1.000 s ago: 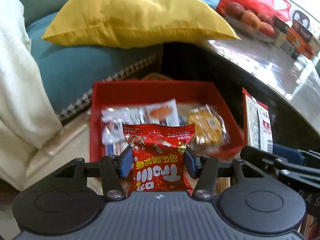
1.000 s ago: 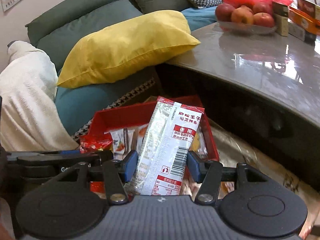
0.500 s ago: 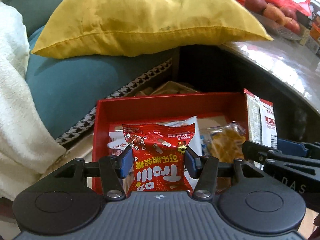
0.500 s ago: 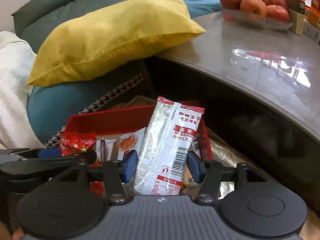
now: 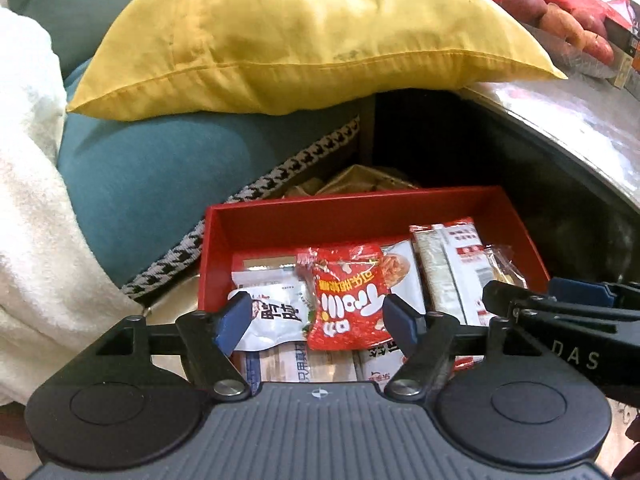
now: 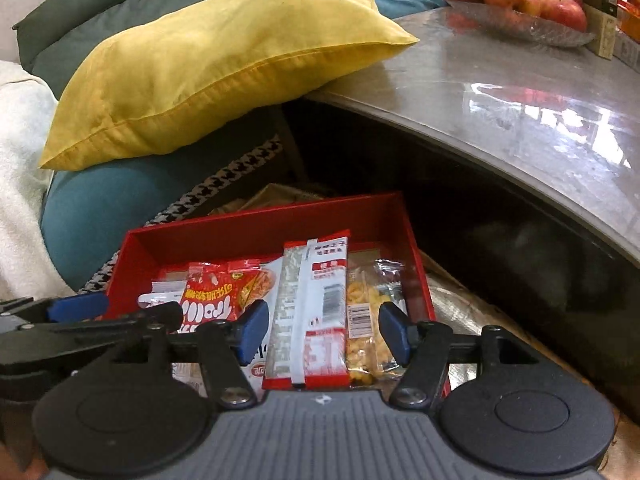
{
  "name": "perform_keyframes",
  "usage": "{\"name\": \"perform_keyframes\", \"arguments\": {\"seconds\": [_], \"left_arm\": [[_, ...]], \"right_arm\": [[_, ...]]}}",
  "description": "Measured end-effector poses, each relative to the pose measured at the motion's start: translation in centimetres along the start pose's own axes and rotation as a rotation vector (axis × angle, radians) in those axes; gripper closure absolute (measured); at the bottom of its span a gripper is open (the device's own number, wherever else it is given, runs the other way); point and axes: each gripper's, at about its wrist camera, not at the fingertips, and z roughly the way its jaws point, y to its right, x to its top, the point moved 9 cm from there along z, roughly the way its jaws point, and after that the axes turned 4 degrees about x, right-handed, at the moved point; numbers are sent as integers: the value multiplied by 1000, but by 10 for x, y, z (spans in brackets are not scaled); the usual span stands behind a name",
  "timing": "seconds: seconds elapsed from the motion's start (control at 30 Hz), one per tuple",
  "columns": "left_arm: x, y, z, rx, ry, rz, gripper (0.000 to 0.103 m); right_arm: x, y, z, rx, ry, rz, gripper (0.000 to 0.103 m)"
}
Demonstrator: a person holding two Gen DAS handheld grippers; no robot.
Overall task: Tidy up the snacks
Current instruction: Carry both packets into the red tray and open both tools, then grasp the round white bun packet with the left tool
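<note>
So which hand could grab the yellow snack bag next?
Probably the right hand-held gripper: the yellow snack bag lies in the red box, already partly between its open jaws. The left one is farther away.

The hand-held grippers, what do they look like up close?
Each hand-held gripper, left and right, has a ridged grey body with two round black discs, black angled link arms with silver bolts, and two fingers tipped with blue pads. A small cross-in-circle mark sits at the body's front edge. White letters "DAS" show on the right one's side. No cables or sleeves are visible.
</note>
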Motion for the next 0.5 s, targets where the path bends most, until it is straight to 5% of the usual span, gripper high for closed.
{"name": "perform_keyframes", "arguments": {"seconds": [0.5], "left_arm": [[-7, 33, -24, -48, 15, 48, 20]], "right_arm": [[-12, 33, -36, -51, 32, 33, 40]]}}
